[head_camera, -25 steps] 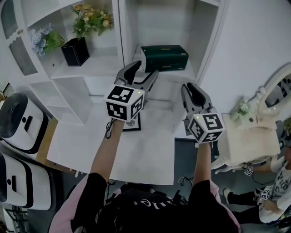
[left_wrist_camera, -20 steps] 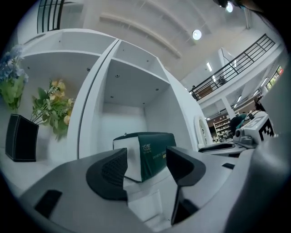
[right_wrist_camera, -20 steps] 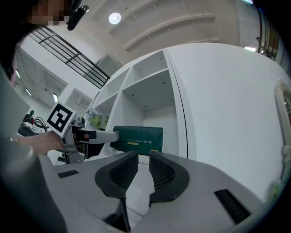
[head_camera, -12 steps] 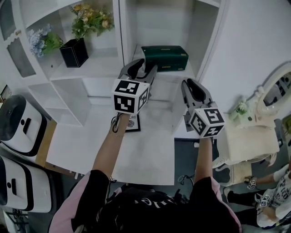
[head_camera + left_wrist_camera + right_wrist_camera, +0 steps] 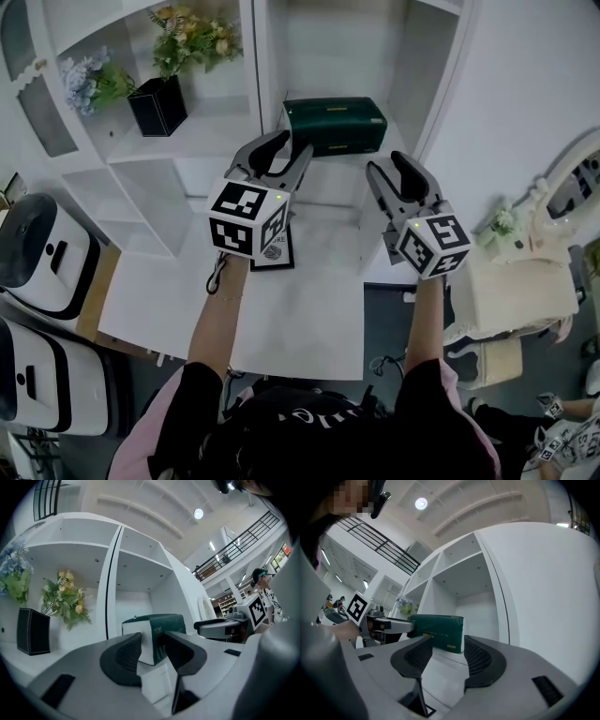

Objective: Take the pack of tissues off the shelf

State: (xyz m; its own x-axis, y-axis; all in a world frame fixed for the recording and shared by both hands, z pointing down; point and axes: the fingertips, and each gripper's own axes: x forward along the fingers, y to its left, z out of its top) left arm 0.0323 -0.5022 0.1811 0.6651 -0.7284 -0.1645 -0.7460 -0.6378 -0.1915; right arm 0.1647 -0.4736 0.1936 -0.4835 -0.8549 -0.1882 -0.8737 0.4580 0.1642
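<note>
The dark green pack of tissues (image 5: 335,125) lies on its side on the white shelf (image 5: 323,183), in the right compartment. My left gripper (image 5: 284,150) is raised in front of the pack's left end; its jaws are closing with nothing pressed between them. In the left gripper view the pack (image 5: 157,629) shows just beyond the left gripper (image 5: 152,644). My right gripper (image 5: 392,169) hovers a little short of the pack's right end, jaws opening and empty. In the right gripper view the pack (image 5: 438,632) lies ahead and to the left of the right gripper (image 5: 447,644).
A black vase of yellow flowers (image 5: 157,105) and blue flowers (image 5: 89,80) stand in the left compartment, past the upright divider (image 5: 251,84). A small framed card (image 5: 274,251) stands on the white table (image 5: 309,319). White appliances (image 5: 42,253) sit at the left, a white cabinet (image 5: 520,281) at the right.
The right gripper's jaws have gone from shut to spread apart. The left gripper's jaws have narrowed. Both grippers have edged toward the shelf.
</note>
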